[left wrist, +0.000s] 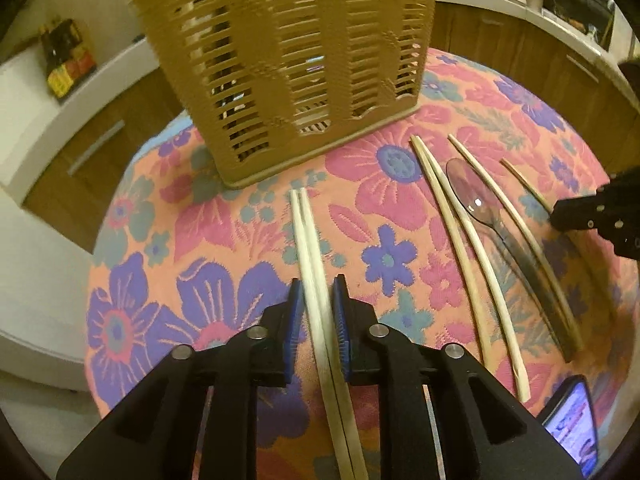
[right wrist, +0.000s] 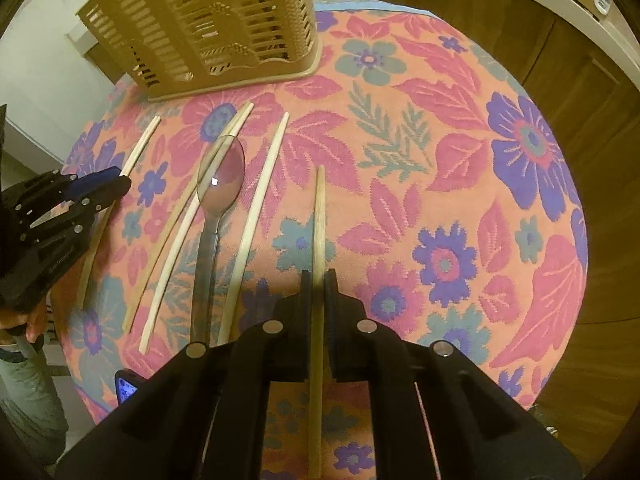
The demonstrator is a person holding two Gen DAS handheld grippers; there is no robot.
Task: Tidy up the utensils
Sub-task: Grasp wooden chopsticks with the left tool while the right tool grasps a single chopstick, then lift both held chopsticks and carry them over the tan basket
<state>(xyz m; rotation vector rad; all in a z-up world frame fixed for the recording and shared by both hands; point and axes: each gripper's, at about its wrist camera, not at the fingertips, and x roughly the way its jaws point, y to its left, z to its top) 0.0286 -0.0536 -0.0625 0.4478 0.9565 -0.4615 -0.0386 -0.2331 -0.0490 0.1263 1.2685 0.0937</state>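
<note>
while the left gripper [left wrist: 316, 292] clamps a pair of chopsticks [left wrist: 310, 248], the right gripper [right wrist: 319, 280] pinches a single chopstick [right wrist: 319, 216] near the basket [right wrist: 208, 28].

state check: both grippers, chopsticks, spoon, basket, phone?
left gripper: shut on a chopstick pair
right gripper: shut on a single chopstick
loose chopsticks: lying flat on the tablecloth
clear spoon: flat, bowl towards the basket
basket: upright on the cloth
phone: screen lit
</note>
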